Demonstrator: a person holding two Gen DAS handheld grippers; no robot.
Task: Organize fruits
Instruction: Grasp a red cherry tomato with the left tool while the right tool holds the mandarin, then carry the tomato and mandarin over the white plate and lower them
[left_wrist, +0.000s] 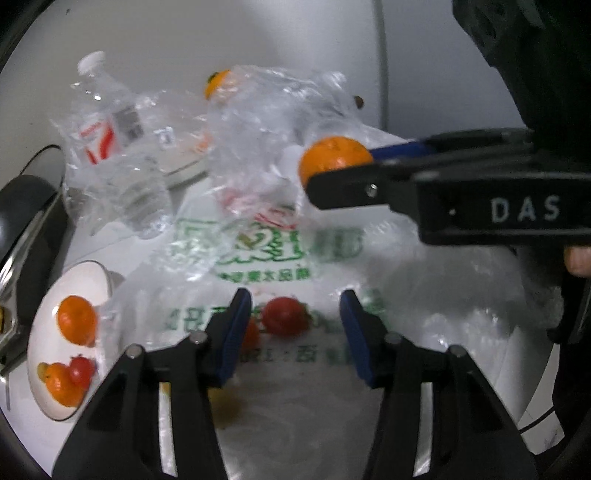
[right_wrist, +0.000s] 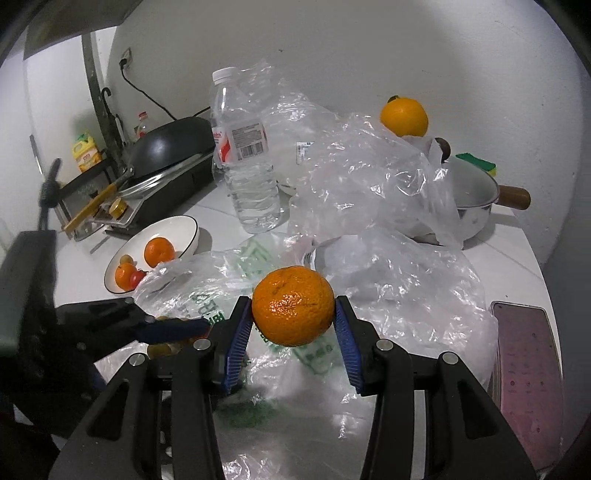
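My right gripper (right_wrist: 293, 314) is shut on an orange mandarin (right_wrist: 293, 305), held above the plastic bags; it also shows in the left wrist view (left_wrist: 334, 157). My left gripper (left_wrist: 295, 321) is open and empty over a printed plastic bag (left_wrist: 266, 251), with a red tomato (left_wrist: 285, 315) under the plastic between its fingers. A white bowl (right_wrist: 184, 227) at the left holds two mandarins and a small tomato; it also shows in the left wrist view (left_wrist: 88, 273). Another orange (right_wrist: 404, 116) sits at the back on the bags.
A water bottle (right_wrist: 247, 162) stands behind the crumpled clear bags (right_wrist: 369, 177). A pot with a wooden handle (right_wrist: 476, 199) is at the right, a phone (right_wrist: 524, 384) at the right edge. A black pan on a cooker (right_wrist: 166, 151) is at the left.
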